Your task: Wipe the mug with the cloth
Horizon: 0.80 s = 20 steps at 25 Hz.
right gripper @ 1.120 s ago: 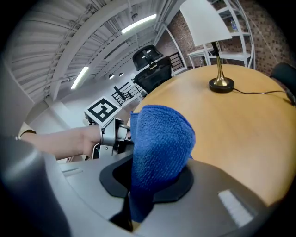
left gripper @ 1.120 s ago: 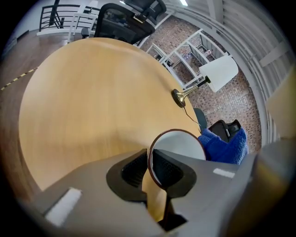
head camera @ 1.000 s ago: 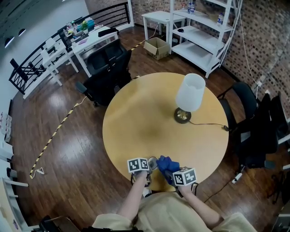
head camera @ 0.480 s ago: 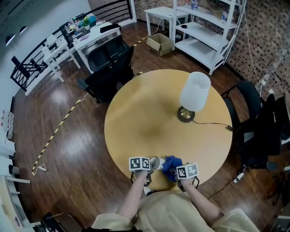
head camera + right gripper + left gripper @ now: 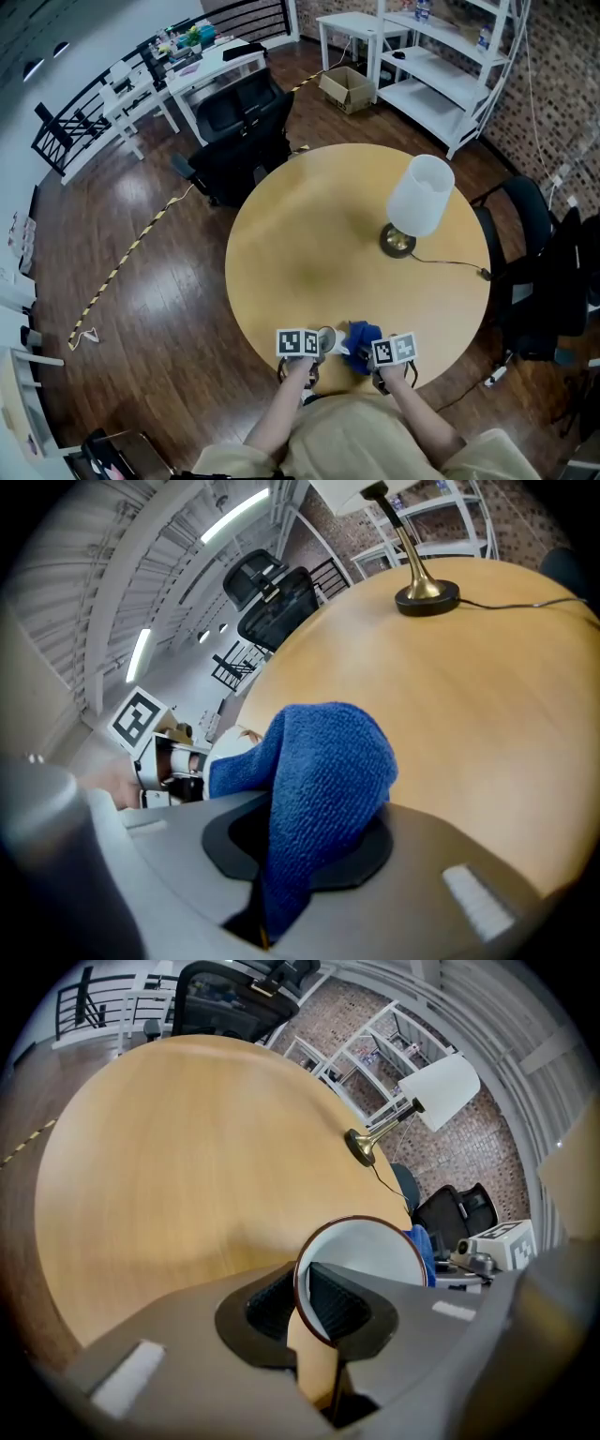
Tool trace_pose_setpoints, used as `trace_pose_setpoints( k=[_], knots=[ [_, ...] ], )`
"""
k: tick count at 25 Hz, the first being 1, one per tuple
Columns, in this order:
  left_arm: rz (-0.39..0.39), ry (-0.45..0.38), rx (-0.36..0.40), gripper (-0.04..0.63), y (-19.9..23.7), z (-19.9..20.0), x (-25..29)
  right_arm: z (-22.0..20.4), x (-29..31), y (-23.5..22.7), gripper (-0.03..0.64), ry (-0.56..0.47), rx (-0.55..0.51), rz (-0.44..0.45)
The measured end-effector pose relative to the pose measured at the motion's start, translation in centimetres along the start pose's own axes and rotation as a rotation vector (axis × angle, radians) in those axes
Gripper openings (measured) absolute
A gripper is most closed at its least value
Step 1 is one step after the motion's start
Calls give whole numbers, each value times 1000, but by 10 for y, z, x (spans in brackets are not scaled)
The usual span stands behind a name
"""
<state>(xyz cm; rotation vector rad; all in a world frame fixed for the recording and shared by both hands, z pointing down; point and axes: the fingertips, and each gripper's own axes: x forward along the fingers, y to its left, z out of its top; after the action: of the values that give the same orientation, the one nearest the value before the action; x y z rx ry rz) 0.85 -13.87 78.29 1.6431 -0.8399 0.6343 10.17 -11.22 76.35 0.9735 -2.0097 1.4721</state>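
L gripper (image 5: 302,1309) pinches mug (image 5: 375,1258) by its rim at table (image 5: 309,234) edge; R gripper (image 5: 291,860), clamped on cloth (image 5: 323,771), brings it alongside, prob. braced for wiping.

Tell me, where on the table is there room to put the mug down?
The left and middle of the table are bare, from the lamp over to the left rim. Crowded: the near edge, with the mug and cloth, and the right side, where the lamp's cord runs.

Lamp (image 5: 420,195) upright on round table (image 5: 309,253); black chair (image 5: 239,141) beyond; cardboard box (image 5: 345,89) by shelves (image 5: 433,89).
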Motion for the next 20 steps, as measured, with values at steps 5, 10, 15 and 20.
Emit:
trace_pose_setpoints(
  k=[5,10,15,20],
  knots=[
    [18,-16,6,28,1,1,-1,5,-19,24,71,-73,86,133],
    [46,-12,59,28,-9,2,-4,13,-44,54,72,-125,130,276],
    [66,-19,125,29,-20,2,-3,38,-94,65,72,-307,214,377],
    [79,-26,187,52,-35,1,-2,67,-140,45,72,-470,60,217]
  ],
)
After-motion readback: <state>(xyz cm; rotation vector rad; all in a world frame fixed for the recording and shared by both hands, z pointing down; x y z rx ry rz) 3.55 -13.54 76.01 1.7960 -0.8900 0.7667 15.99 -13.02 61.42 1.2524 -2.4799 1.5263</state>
